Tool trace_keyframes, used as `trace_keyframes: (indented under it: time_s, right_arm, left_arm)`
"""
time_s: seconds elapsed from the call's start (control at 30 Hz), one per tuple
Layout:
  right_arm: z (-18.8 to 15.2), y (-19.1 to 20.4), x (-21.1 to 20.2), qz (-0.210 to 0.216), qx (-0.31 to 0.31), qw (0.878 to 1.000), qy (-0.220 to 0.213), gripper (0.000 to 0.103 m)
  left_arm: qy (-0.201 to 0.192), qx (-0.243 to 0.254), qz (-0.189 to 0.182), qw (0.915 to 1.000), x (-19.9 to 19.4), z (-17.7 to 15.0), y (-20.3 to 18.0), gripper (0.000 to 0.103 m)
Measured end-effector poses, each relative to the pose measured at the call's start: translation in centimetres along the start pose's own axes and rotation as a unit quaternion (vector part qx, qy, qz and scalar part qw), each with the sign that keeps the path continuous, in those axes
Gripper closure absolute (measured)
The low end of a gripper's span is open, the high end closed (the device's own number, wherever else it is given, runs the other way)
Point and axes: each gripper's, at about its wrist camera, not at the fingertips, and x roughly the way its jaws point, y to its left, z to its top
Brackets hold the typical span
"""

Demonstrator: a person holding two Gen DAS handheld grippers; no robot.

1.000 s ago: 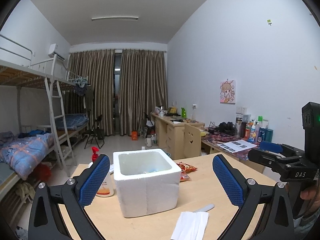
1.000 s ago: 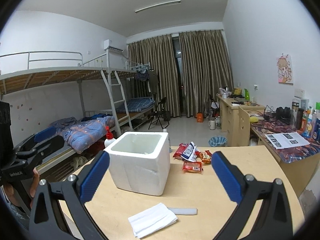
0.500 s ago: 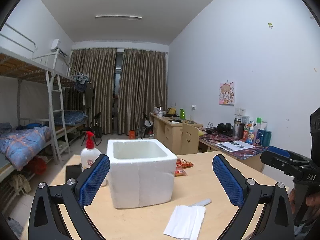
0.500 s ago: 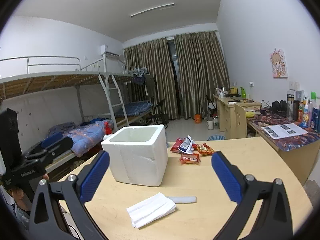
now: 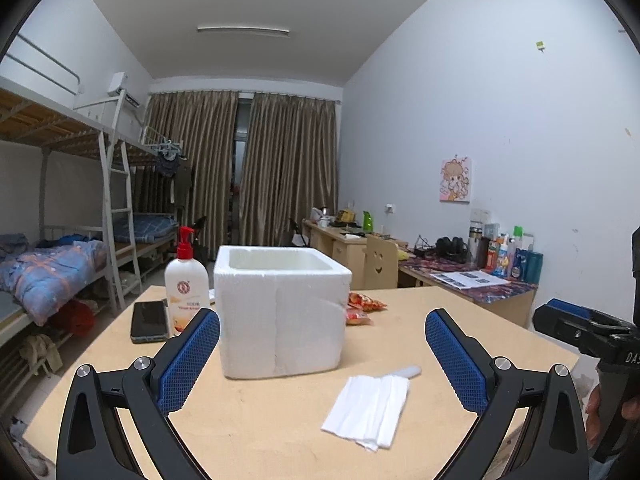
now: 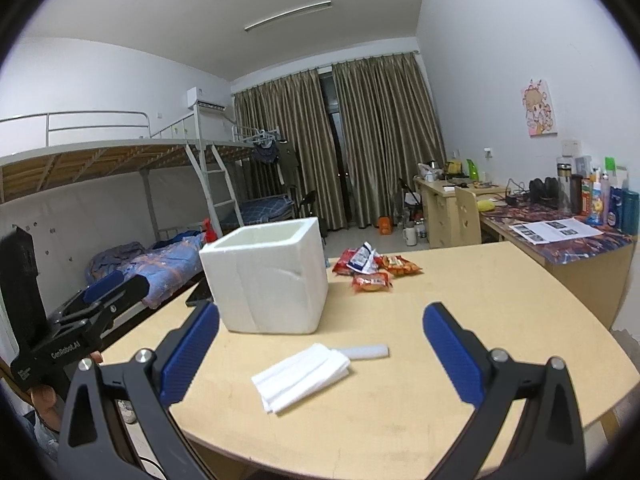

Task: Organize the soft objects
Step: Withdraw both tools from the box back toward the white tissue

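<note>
Table (image 6: pixel 460 320): round, pale wood. Foam box (image 5: pixel 280 312) stood upright, open top, mid-table. Folded white tissue (image 5: pixel 368 408) lay near edge, in front of box; small white tube (image 6: pixel 366 351) just beside its far end. Snack packets (image 6: pixel 374 270) lay far right of box. Pump bottle (image 5: pixel 186 284) and phone (image 5: pixel 149 321) left of box. Left gripper (image 5: pixel 322 360) spread wide, empty, above table. Right gripper (image 6: pixel 320 356) likewise spread wide, holding nothing.

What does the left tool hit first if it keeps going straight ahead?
Probably the white foam box: it sits just left of centre between the open left tool's blue pads, above the light wooden table. The folded white tissue lies lower. Depth is unclear.
</note>
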Motion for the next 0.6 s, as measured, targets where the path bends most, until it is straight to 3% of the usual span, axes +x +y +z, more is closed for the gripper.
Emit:
trace_keyframes:
  time_s: [0.27,0.6]
  right_arm:
    - [-1.9,0.1,-0.8,-0.012,0.001,1.0,0.012,0.0]
    - [-3.2,-0.1,-0.4,-0.016,0.005,0.999,0.028,0.0]
  left_arm:
    - [0.007,0.006,-0.015,0.9998,-0.8,-2.5,-0.8,0.0]
    - [0.045,0.013,-0.038,0.9982,1.2,-4.6,-1.7,0.0]
